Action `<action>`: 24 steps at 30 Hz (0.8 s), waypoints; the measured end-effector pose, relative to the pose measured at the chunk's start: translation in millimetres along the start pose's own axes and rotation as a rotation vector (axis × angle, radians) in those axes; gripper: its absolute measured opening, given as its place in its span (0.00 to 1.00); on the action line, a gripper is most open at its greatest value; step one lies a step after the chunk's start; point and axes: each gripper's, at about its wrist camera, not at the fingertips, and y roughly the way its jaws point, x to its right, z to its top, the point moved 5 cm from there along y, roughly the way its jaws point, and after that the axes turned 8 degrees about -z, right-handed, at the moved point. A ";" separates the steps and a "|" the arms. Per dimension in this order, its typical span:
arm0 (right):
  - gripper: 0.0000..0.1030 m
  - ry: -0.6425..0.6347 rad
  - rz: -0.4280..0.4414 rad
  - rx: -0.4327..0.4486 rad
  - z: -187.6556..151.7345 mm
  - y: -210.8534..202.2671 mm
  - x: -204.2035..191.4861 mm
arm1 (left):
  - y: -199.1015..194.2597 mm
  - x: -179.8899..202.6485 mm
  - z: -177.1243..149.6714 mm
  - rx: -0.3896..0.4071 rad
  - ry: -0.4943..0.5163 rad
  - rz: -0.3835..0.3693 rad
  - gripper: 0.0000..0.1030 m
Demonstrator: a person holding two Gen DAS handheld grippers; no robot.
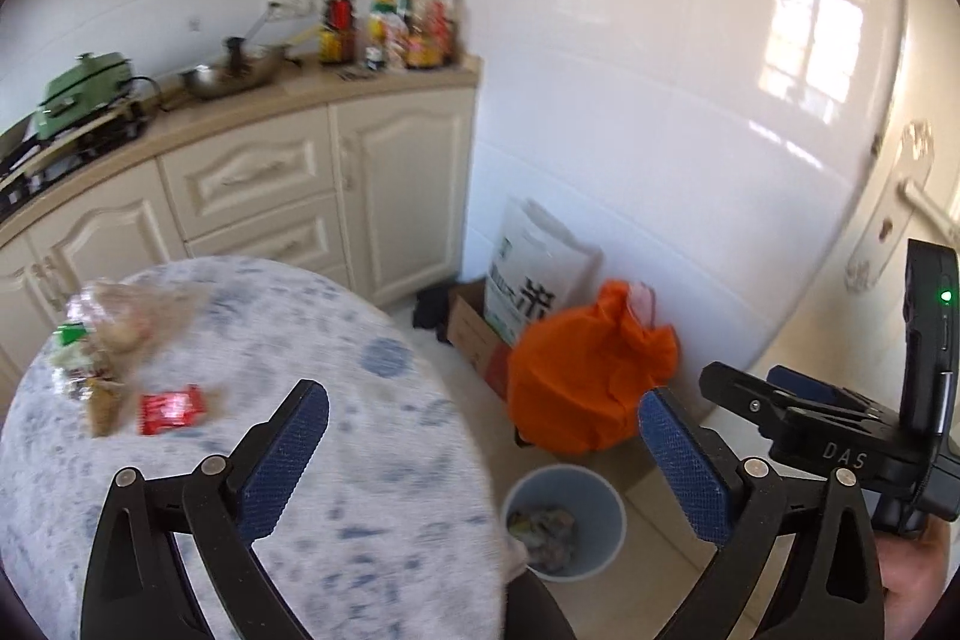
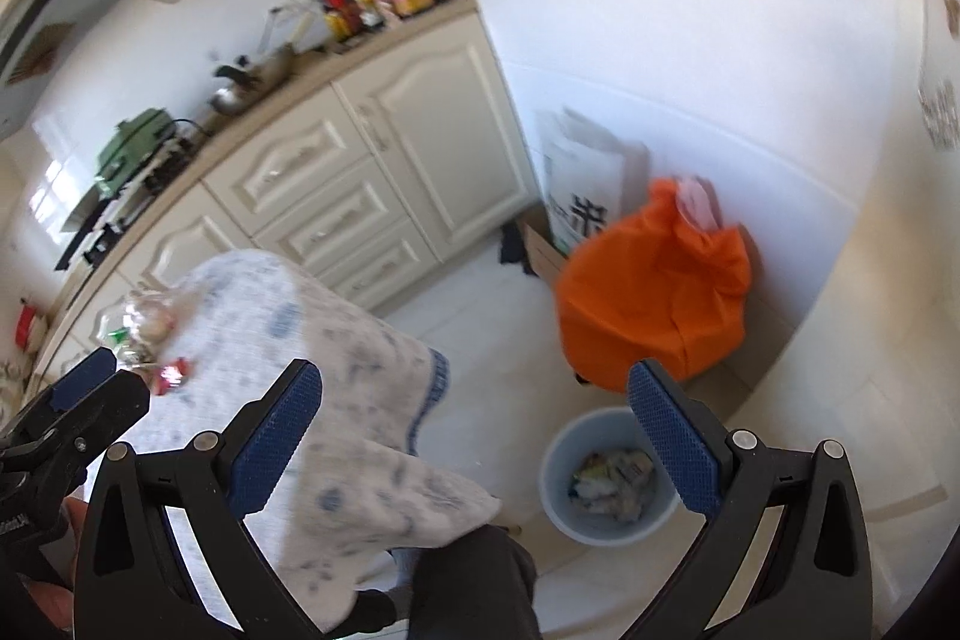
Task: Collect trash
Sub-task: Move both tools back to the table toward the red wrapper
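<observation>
Both my grippers hang above the round desk [image 1: 372,460] with its blue-flecked cloth. My left gripper [image 1: 483,424] has its jaws spread wide, nothing between them; my right gripper [image 2: 474,403] likewise. On the desk's far side lie a red wrapper [image 1: 172,409] and, just beyond it, a crumpled clear plastic bag [image 1: 114,334]. Beside the desk, on the floor, stands a pale blue trash bin [image 2: 606,484] holding crumpled wrappers.

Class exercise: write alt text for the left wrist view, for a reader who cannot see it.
The open, empty left gripper hangs over a round table with a red wrapper and crumpled bags; a blue bin of trash stands on the floor beside it.
</observation>
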 end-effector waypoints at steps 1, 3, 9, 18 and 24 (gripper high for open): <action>1.00 -0.017 0.009 0.012 2.1 -5.3 -10.9 | -10.1 -6.4 -2.2 0.013 -0.010 0.012 0.99; 1.00 -0.049 0.024 0.035 4.7 -14.4 -29.7 | -32.7 -21.9 -6.2 0.044 -0.035 0.036 0.99; 1.00 -0.148 0.098 0.096 9.8 -40.7 -87.8 | -102.4 -63.4 -18.0 0.144 -0.110 0.101 0.99; 1.00 -0.278 0.217 0.141 2.1 -64.9 -170.1 | -183.4 -110.8 -49.1 0.234 -0.194 0.218 0.99; 1.00 -0.342 0.296 0.160 -8.4 -74.7 -215.4 | -214.5 -130.0 -65.9 0.264 -0.232 0.301 0.99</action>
